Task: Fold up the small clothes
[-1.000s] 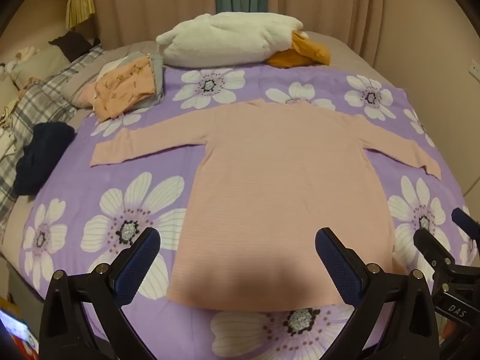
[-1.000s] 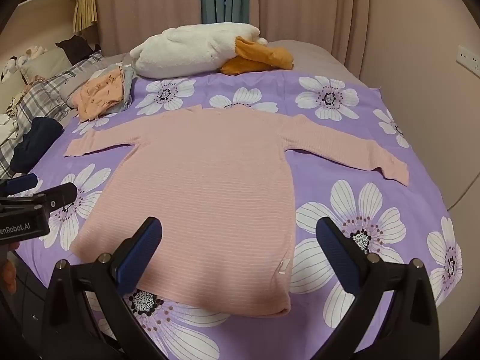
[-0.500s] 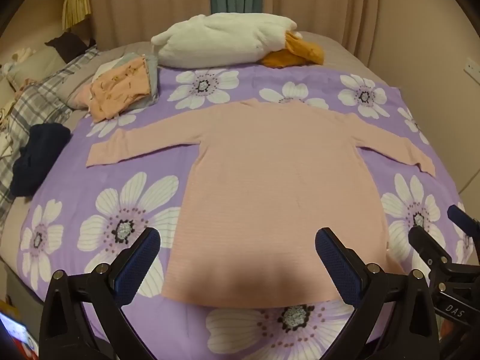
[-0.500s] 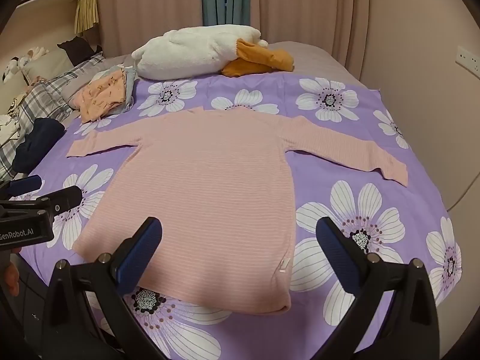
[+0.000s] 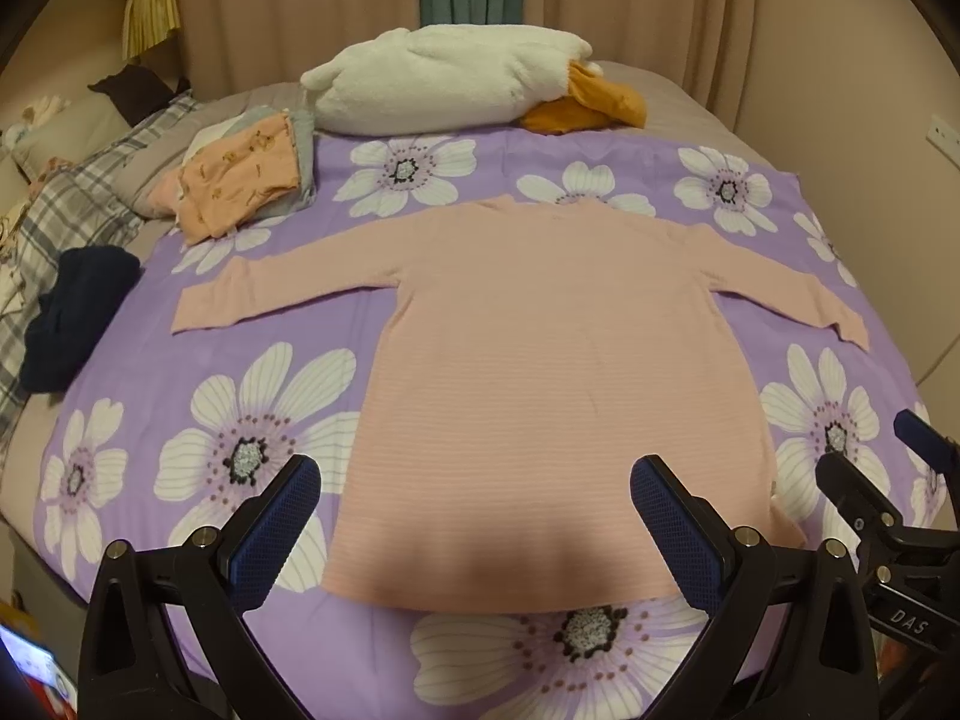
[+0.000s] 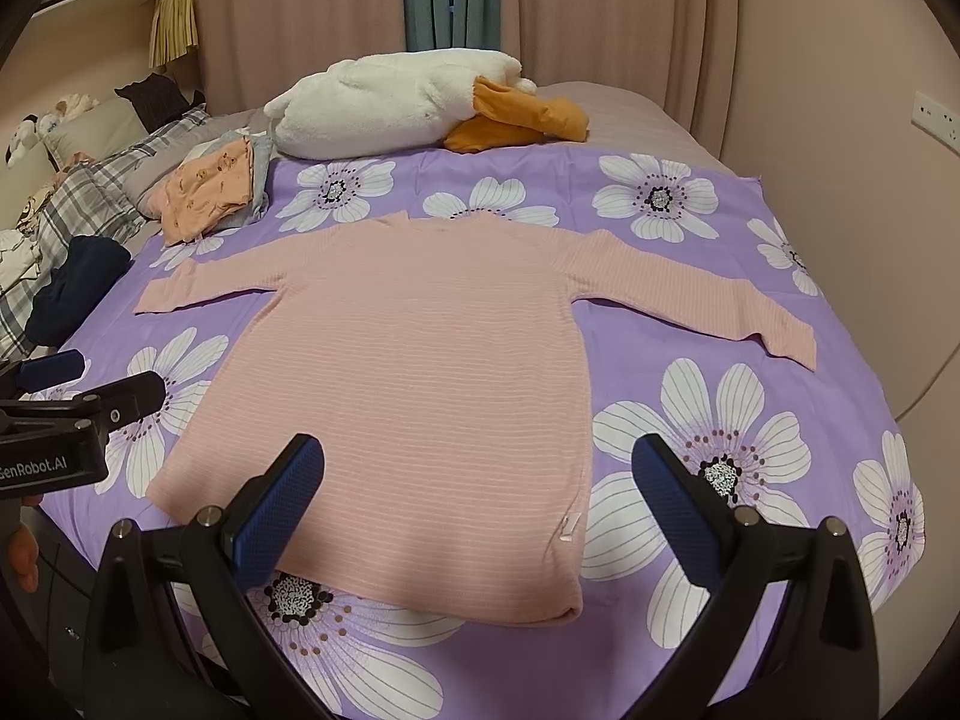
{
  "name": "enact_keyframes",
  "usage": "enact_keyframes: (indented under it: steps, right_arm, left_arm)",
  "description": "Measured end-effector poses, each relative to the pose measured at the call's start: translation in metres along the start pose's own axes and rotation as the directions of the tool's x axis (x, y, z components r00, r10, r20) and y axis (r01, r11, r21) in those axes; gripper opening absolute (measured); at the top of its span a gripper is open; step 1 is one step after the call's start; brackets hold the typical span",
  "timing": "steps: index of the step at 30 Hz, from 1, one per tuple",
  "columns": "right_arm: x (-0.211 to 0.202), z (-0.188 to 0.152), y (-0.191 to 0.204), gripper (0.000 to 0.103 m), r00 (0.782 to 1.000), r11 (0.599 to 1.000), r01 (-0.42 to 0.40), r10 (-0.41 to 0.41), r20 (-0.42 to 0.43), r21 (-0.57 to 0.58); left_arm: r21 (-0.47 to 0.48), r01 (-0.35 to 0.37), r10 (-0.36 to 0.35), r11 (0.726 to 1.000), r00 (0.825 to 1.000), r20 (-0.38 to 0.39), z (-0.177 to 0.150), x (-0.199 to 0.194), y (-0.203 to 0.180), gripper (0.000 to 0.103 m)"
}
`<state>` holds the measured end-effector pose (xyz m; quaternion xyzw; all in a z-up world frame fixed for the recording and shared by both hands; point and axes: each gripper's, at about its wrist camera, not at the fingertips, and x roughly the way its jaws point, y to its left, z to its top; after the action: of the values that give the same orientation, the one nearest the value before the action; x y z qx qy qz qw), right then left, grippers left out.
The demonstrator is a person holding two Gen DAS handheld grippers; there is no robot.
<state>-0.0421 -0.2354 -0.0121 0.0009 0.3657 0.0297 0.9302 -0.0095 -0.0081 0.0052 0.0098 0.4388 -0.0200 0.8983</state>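
A pink long-sleeved top point(image 5: 540, 360) point(image 6: 414, 372) lies flat on the purple flowered sheet point(image 5: 270, 396) point(image 6: 720, 408), both sleeves spread out, hem nearest me. My left gripper point(image 5: 474, 516) hovers open above the hem with nothing between its fingers. Over the hem's right part my right gripper point(image 6: 477, 498) is open too and holds nothing. Each gripper shows at the edge of the other's view: the right gripper point(image 5: 888, 498), the left gripper point(image 6: 72, 408).
A stack of folded small clothes point(image 5: 246, 180) point(image 6: 210, 192) sits at the back left. A white and orange plush point(image 5: 462, 84) point(image 6: 408, 102) lies at the far end. A dark garment point(image 5: 78, 312) and plaid bedding point(image 5: 66, 210) lie left. A wall point(image 6: 852, 150) bounds the right.
Both grippers have drawn back and risen slightly, so the top looks a little farther away. The top itself has not moved.
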Motion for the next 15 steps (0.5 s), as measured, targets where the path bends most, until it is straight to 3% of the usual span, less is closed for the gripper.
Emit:
enact_keyframes:
  steps: [15]
  right_arm:
    - [-0.0052, 0.0002, -0.0001, 0.103, 1.0, 1.0, -0.003, 0.003, 0.005, 0.002]
  left_arm:
    - [0.011, -0.004, 0.004, 1.0, 1.0, -0.001, 0.0005, 0.0008, -0.0036, 0.102]
